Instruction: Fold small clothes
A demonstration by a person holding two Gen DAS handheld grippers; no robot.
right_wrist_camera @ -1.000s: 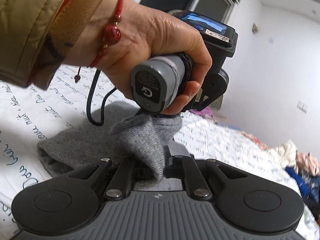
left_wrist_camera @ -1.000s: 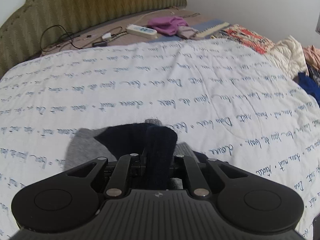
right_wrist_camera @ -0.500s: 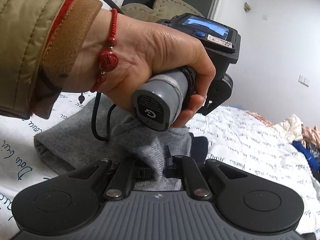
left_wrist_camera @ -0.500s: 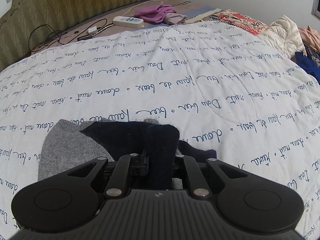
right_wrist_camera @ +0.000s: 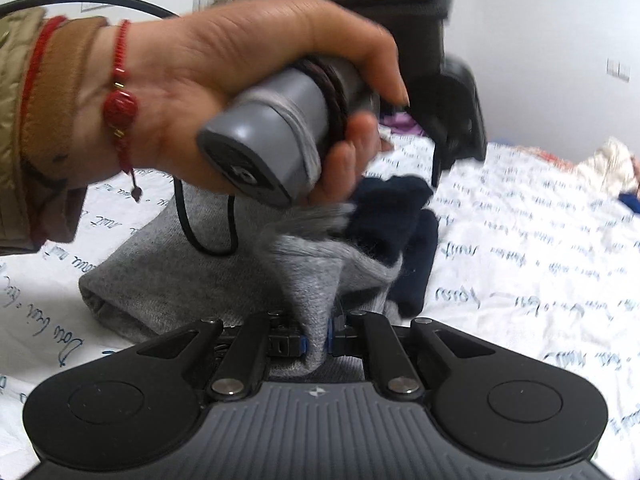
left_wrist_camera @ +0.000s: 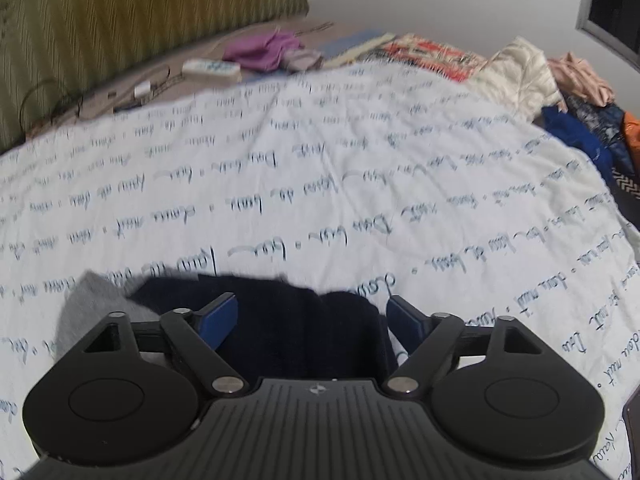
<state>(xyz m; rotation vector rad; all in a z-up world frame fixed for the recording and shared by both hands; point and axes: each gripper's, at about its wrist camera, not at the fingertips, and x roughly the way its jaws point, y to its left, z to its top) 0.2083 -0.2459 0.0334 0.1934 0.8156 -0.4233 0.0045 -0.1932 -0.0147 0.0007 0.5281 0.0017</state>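
A grey and navy knit garment (right_wrist_camera: 168, 276) lies on the white quilt. Its navy end (left_wrist_camera: 304, 320) sits between the spread fingers of my left gripper (left_wrist_camera: 312, 316), which is open with blue pads (left_wrist_camera: 218, 320) apart and not pinching it. My right gripper (right_wrist_camera: 316, 340) is shut on a raised fold of the grey part (right_wrist_camera: 316, 292). In the right wrist view the hand holding the left gripper (right_wrist_camera: 248, 96) hangs just above the garment, with the navy end (right_wrist_camera: 396, 216) beyond it.
The white quilt with blue handwriting print (left_wrist_camera: 320, 168) covers the bed. A green headboard (left_wrist_camera: 120, 20), a power strip (left_wrist_camera: 212, 70), cables and a purple cloth (left_wrist_camera: 264, 50) lie at the far edge. A pile of clothes (left_wrist_camera: 560, 92) sits at the right.
My left gripper has opened and let go of the navy end, which now lies loose between its fingers. My right gripper still pinches the grey fold.
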